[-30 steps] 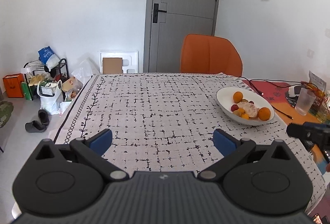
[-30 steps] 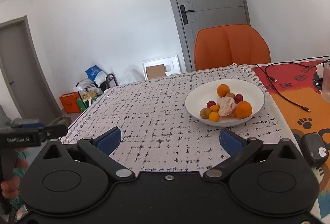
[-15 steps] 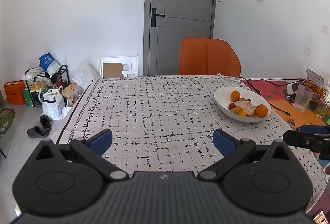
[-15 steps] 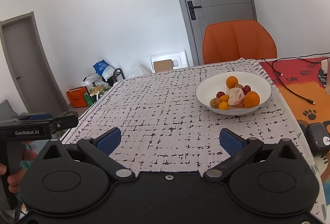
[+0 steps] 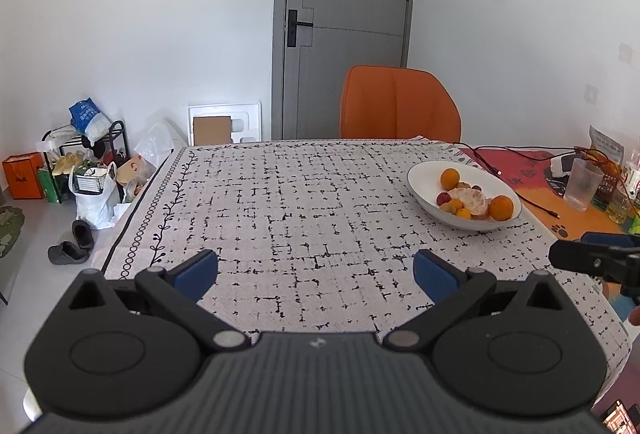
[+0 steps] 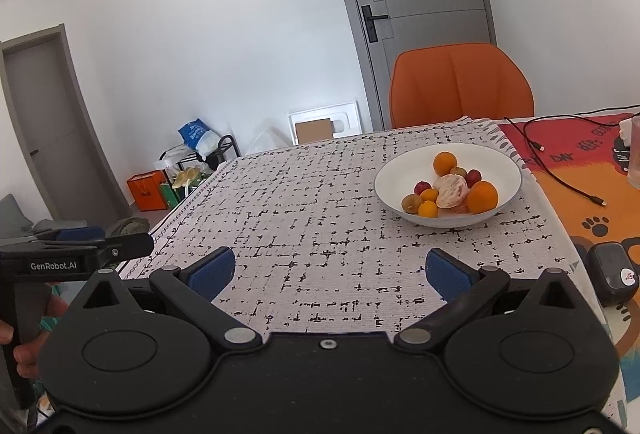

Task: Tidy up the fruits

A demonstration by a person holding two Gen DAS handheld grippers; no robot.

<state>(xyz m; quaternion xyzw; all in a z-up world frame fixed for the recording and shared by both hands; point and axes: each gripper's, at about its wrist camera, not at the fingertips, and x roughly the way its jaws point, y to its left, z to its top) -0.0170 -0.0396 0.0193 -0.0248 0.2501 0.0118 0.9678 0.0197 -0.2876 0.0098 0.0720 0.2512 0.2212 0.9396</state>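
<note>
1. My left gripper [image 5: 316, 272] hovers over the near edge of the patterned tablecloth [image 5: 304, 202], its blue pads [image 5: 198, 270] spread wide apart with nothing between them.
2. My right gripper [image 6: 332, 272] hangs just as open over the same cloth, empty too.
3. Ahead and to the right sits the white bowl [image 6: 404, 170], well apart from both grippers.
4. It holds the fruit: a peeled citrus [image 6: 452, 190] in the middle, an orange [image 6: 483, 197] touching its right side, another orange [image 6: 445, 162] behind, a kiwi [image 6: 411, 203] and small red fruits.
5. An orange chair [image 6: 460, 86] stands at the far side.
6. A black cable [image 6: 560, 174] trails over the colourful mat [image 6: 576, 154] at far right.
</note>
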